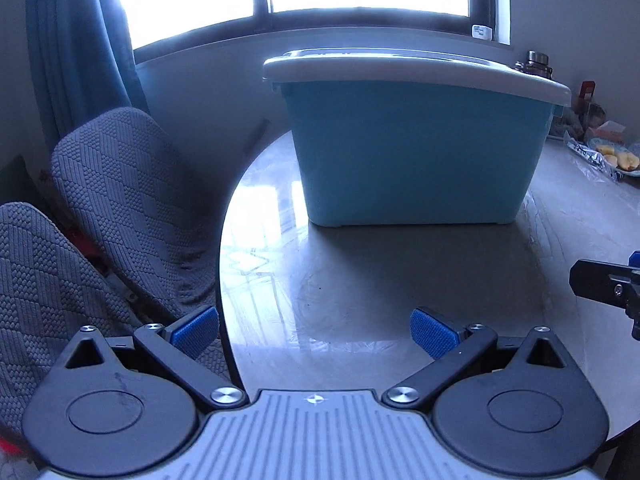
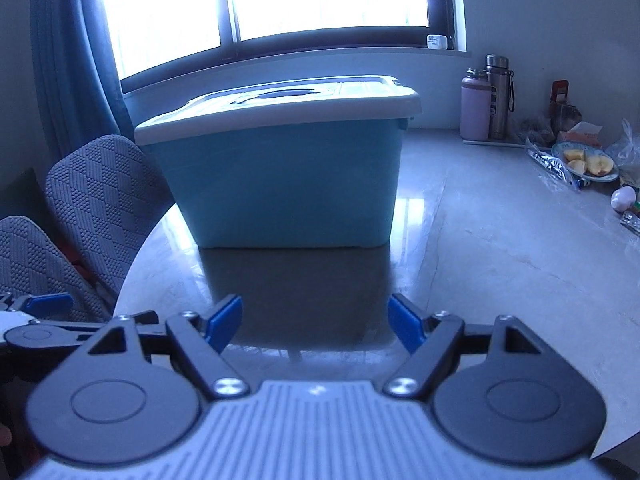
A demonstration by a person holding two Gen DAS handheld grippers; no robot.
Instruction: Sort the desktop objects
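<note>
A light blue storage box (image 1: 412, 152) with a closed white lid (image 1: 400, 66) stands on the round marble table (image 1: 400, 280). It also shows in the right wrist view (image 2: 288, 184), lid (image 2: 280, 104) shut. My left gripper (image 1: 316, 332) is open and empty, low over the table's near left edge, well short of the box. My right gripper (image 2: 316, 322) is open and empty, also short of the box. The right gripper's side (image 1: 608, 288) shows at the left view's right edge; the left gripper (image 2: 44, 312) shows at the right view's left edge.
Two grey-covered chairs (image 1: 132, 200) stand left of the table under a blue curtain (image 1: 76, 40). At the far right are two bottles (image 2: 486, 96), a plate of cut fruit (image 2: 586, 162), plastic bags and wrappers (image 2: 552, 164) and a small white round thing (image 2: 624, 198).
</note>
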